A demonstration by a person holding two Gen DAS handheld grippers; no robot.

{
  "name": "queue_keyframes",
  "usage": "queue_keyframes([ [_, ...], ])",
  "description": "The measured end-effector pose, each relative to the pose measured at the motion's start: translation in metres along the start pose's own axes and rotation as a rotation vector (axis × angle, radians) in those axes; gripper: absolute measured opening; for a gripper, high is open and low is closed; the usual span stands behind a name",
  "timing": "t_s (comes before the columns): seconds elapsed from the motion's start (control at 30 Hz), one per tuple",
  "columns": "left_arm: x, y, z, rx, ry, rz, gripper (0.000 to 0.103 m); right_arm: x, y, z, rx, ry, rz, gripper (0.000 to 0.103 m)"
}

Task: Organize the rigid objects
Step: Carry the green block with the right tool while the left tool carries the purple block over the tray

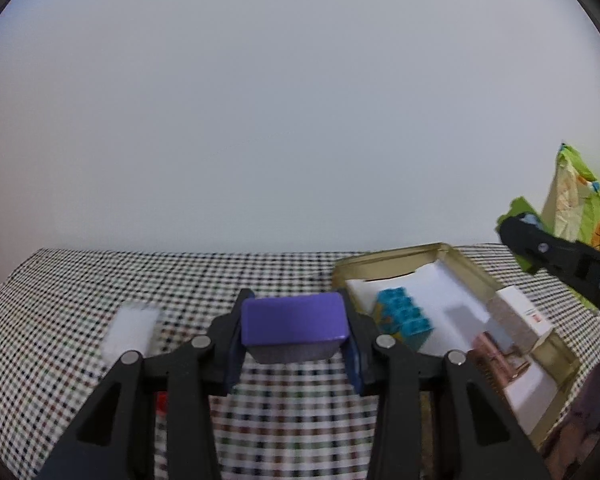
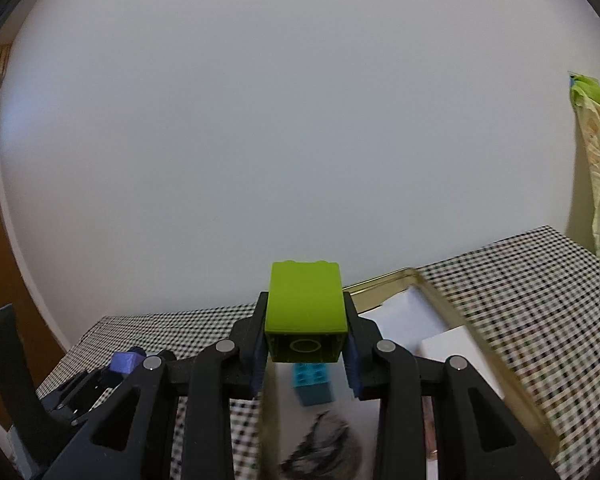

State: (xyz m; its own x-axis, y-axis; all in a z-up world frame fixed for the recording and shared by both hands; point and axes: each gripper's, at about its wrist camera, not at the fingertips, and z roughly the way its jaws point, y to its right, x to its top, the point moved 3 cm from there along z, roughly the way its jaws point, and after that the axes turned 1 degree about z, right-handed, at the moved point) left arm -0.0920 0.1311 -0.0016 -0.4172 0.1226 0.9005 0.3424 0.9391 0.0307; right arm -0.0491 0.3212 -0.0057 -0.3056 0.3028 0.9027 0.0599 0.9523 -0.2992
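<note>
One open gold tin [image 1: 480, 276] sits toward the right edge of the checked tabletop [image 1: 80, 280], lined with white card. One blue brick [image 1: 404, 316] lies inside the tin near its left wall, beside a printed card [image 1: 520, 312] against the right wall. One white rectangle [image 1: 130, 328], blurred, lies on the cloth left of centre. One green patterned bag [image 1: 580, 200] stands past the tin at the far right. Left gripper [image 1: 294, 326]: pads pinching one purple block [image 1: 294, 318], held above the cloth just left of the tin. Right gripper [image 2: 306, 340]: pads clamped on one lime-green brick [image 2: 306, 308], hollow underside facing the camera, above the tin's interior.
</note>
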Motion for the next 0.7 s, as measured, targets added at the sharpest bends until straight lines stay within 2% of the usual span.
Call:
queue_keyframes([
  [0.33,0.010,0.045,0.003,-0.093,-0.003,0.031,0.040,0.019,0.052,0.004,-0.042,-0.006,0.112,0.034],
  [0.57,0.008,0.077,0.016,-0.116,-0.057,0.074,0.040,0.018,0.073,0.022,-0.104,-0.063,0.073,0.034],
  [0.7,0.005,0.094,0.019,-0.089,-0.102,0.114,0.040,0.017,0.079,0.033,-0.139,-0.116,0.013,0.034],
])
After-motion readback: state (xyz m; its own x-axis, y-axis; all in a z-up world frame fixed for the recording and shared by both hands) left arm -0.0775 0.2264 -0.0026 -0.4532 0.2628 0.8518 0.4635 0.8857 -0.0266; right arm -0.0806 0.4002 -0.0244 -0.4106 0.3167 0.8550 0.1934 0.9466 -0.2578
